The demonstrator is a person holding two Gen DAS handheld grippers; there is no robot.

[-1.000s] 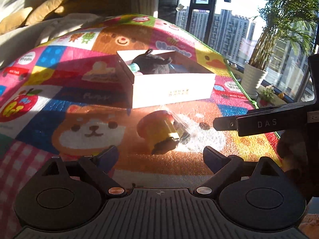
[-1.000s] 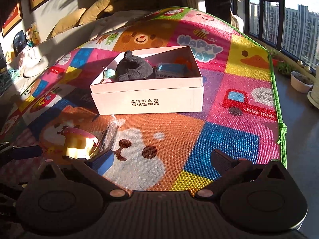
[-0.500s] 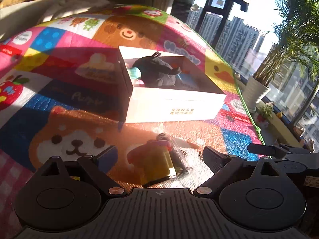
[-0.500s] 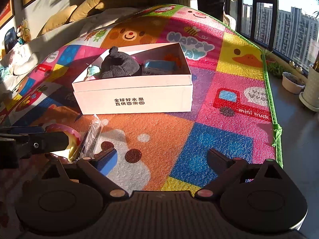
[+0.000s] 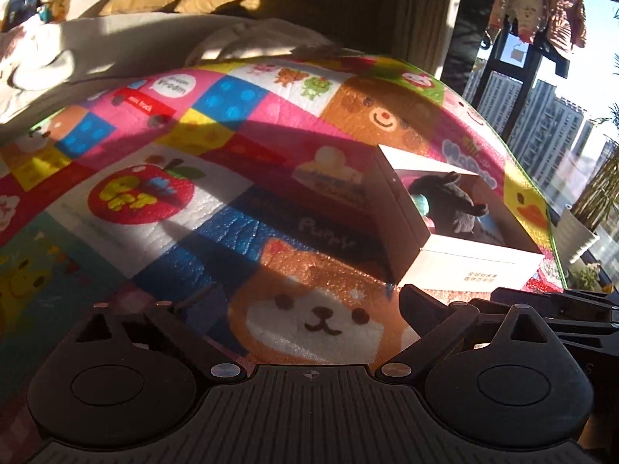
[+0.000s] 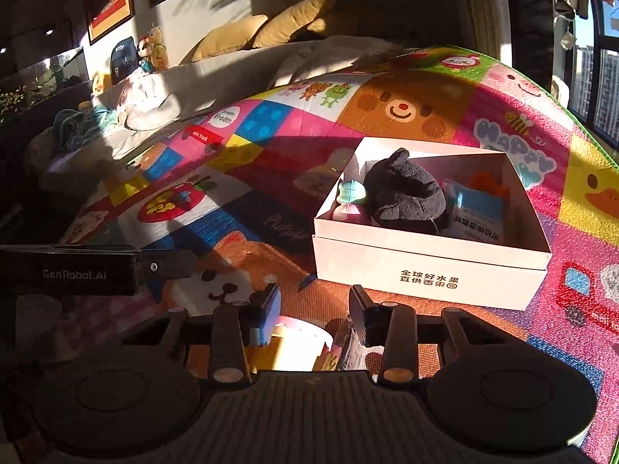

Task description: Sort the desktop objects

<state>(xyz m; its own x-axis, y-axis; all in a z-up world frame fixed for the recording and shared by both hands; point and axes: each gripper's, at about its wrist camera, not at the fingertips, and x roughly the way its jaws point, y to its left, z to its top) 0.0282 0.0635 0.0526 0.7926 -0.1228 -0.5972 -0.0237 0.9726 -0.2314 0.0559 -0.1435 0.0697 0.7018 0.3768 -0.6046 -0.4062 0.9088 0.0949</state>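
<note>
While the box (image 6: 429, 266) already holds a plush toy (image 6: 406, 195) and packets, my right gripper (image 6: 314, 315) is narrowed around the last wrapped toy (image 6: 300, 348), left gripper (image 5: 309, 303) wide, empty.

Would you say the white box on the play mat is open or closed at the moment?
Open. The white box has no lid on top, and a black plush toy and a blue packet show inside.

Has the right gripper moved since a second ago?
Yes. The right gripper has swung left of the white box and now straddles the yellow toy, which earlier lay off its left finger.
</note>
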